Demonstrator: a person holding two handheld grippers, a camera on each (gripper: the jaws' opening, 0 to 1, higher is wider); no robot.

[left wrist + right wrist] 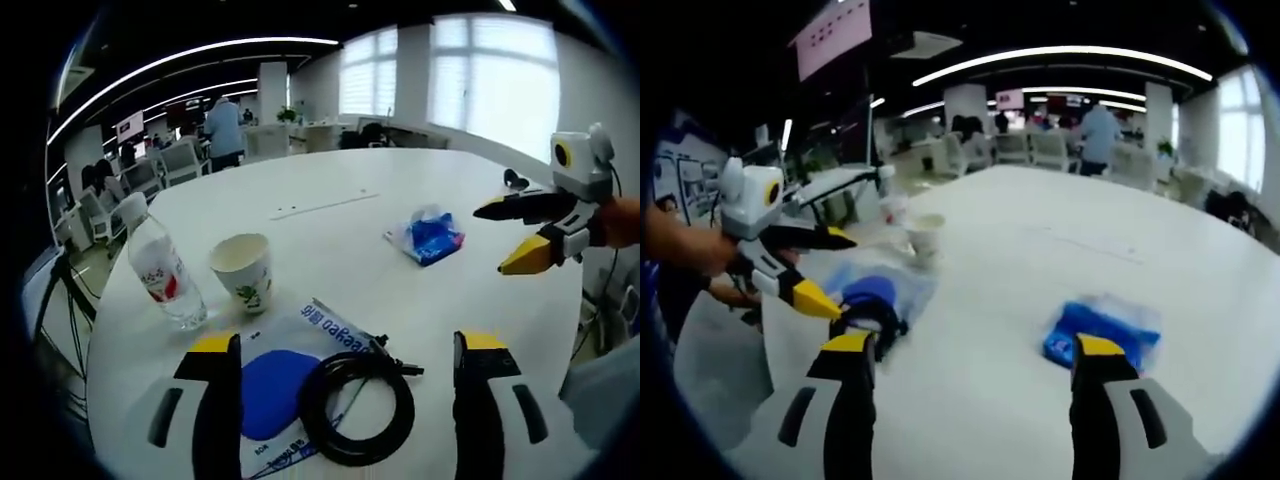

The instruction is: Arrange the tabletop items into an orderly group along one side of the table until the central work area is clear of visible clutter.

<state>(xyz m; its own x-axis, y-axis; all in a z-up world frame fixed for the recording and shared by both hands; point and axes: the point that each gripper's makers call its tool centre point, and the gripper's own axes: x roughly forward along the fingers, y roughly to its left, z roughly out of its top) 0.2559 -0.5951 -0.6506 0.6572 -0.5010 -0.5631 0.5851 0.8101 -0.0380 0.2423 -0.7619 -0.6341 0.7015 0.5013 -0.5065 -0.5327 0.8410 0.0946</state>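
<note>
My left gripper (347, 342) is open low over the white round table (330, 180), its jaws standing either side of a coiled black cable (355, 405). The coil lies on a clear plastic bag with a blue disc (268, 392). Beyond stand a paper cup (243, 270) and a water bottle (160, 265). A blue packet (428, 235) lies to the right, near my open right gripper (492, 240). In the right gripper view, my right gripper (972, 344) is open with the blue packet (1100, 330) by its right jaw. The left gripper (838, 273) hovers over the cable (875, 320).
A thin white strip (325, 206) lies further out on the table. Office chairs (150, 170) and desks stand behind, where a person (224, 128) is standing. A black cord (70, 320) hangs past the table's left edge.
</note>
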